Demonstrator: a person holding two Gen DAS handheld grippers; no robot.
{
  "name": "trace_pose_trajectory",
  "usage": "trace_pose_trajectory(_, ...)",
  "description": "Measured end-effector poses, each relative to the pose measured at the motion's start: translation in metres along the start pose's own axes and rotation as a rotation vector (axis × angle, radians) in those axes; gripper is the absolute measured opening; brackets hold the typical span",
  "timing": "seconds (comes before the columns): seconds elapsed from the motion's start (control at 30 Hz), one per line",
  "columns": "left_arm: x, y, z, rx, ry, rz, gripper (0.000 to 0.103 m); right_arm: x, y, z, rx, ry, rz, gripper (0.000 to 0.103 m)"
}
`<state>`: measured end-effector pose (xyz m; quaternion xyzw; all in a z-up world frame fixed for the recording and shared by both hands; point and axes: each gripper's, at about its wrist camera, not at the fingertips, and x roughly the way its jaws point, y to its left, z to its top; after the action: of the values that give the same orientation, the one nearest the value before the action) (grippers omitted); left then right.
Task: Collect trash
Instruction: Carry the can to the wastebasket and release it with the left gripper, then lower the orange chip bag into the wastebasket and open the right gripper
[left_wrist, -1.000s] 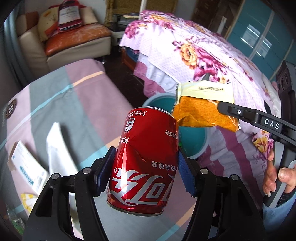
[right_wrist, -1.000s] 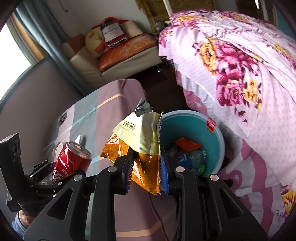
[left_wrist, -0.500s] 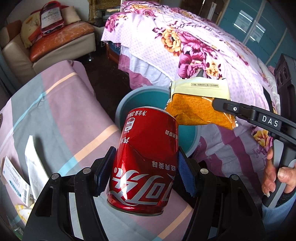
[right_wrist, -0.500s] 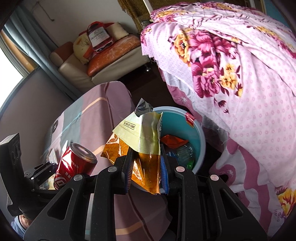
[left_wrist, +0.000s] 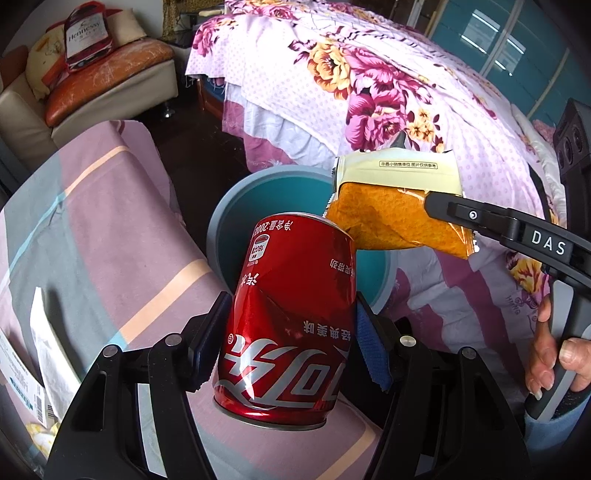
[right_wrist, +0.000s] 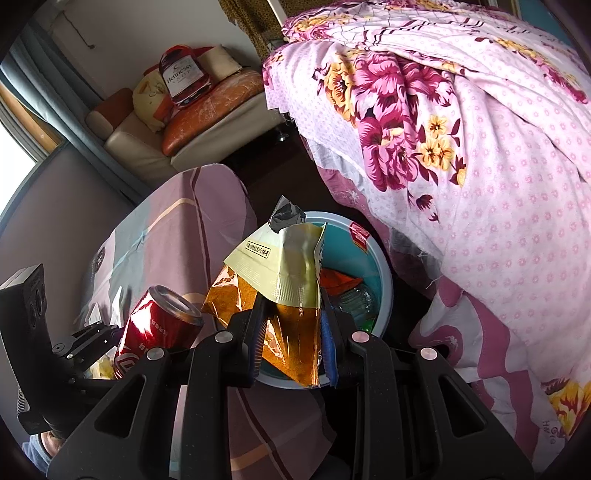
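Left claw (left_wrist: 291, 332) clamps the dented red can (left_wrist: 291, 317), right claw (right_wrist: 291, 336) pinches the orange wrapper (right_wrist: 284, 295) above the teal bin (right_wrist: 380, 269)

Reading "DAS" in white letters on the black arm of the right tongs (left_wrist: 448, 211). Showing "Hennessy" on the bottle-shaped red cushion (left_wrist: 86, 34) on the sofa. Carrying white Chinese Coca-Cola lettering, seen inverted, on the dented red aluminium can (left_wrist: 291, 317). Bearing small boxed Chinese print on the yellow-and-orange plastic snack wrapper (left_wrist: 397, 206).
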<state>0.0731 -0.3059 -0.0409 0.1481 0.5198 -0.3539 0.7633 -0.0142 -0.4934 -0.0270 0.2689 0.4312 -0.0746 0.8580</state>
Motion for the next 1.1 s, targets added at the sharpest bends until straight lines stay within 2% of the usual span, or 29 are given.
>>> trace_pose_trajectory(0.37, 0.013, 0.003, 0.005, -0.020, 0.011, -0.013, 0.067, -0.011, -0.014, 0.010, 0.032, -0.048, -0.051, 0.025)
trace_pose_trajectory(0.47, 0.014, 0.005, 0.006, -0.032, 0.010, -0.003, 0.080, -0.012, -0.017, 0.012, 0.036, -0.052, -0.060, 0.025)
trace_pose_trajectory(0.6, 0.009, 0.007, 0.005, -0.029, -0.002, 0.015, 0.090, -0.010, -0.018, 0.015, 0.038, -0.046, -0.059, 0.025)
trace_pose_trajectory(0.7, 0.005, 0.012, 0.003, -0.038, -0.011, 0.031, 0.090, -0.009, -0.016, 0.017, 0.032, -0.039, -0.058, 0.025)
trace_pose_trajectory(1.1, -0.004, 0.034, -0.008, -0.101, -0.013, 0.018, 0.090, 0.000, -0.002, 0.015, 0.006, -0.018, -0.064, 0.026)
